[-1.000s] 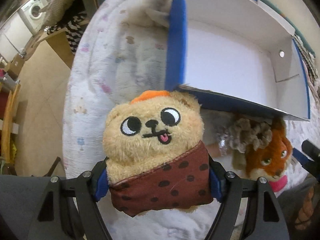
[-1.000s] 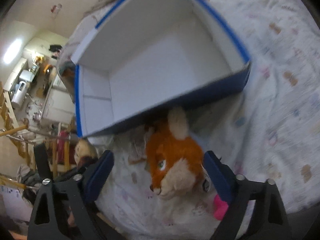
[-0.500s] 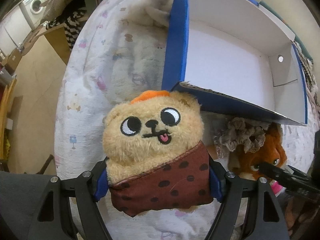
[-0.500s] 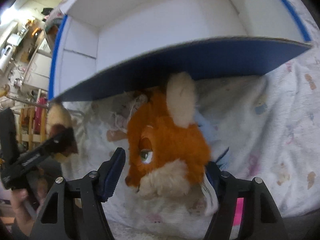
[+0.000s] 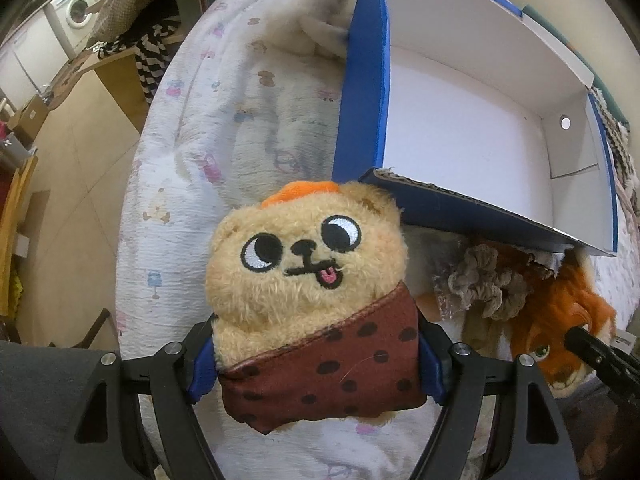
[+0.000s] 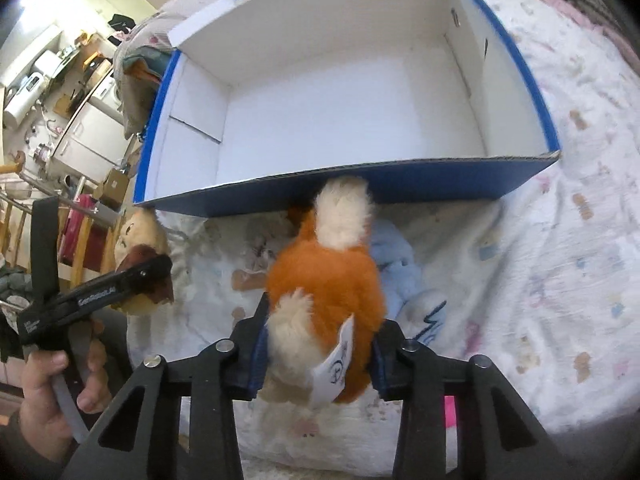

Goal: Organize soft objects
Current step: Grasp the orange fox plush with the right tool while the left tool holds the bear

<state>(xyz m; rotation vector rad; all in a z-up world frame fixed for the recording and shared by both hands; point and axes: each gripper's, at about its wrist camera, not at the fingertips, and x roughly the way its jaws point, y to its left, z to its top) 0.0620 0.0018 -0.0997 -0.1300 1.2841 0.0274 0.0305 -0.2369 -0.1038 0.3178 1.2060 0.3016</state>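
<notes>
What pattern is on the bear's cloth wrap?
Dark dots on reddish-brown cloth wrap of the bear, clearest in the left wrist view.

Counted two plush toys, bear (image 5: pixel 304 276) and fox (image 6: pixel 328 280); one box (image 6: pixel 348 184); one scrunchie (image 5: pixel 486 284); one blue cloth (image 6: pixel 394 264).

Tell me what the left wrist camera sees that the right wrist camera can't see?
Only the left wrist view shows the bear plush's face with its tongue out, a frilly grey scrunchie and a washing machine. Only the right wrist view shows a light blue soft toy, the fox plush's white tag and the person's hand. Both show the blue box with nothing inside, the patterned blanket, and a plush shut in each gripper: left gripper, right gripper.
</notes>
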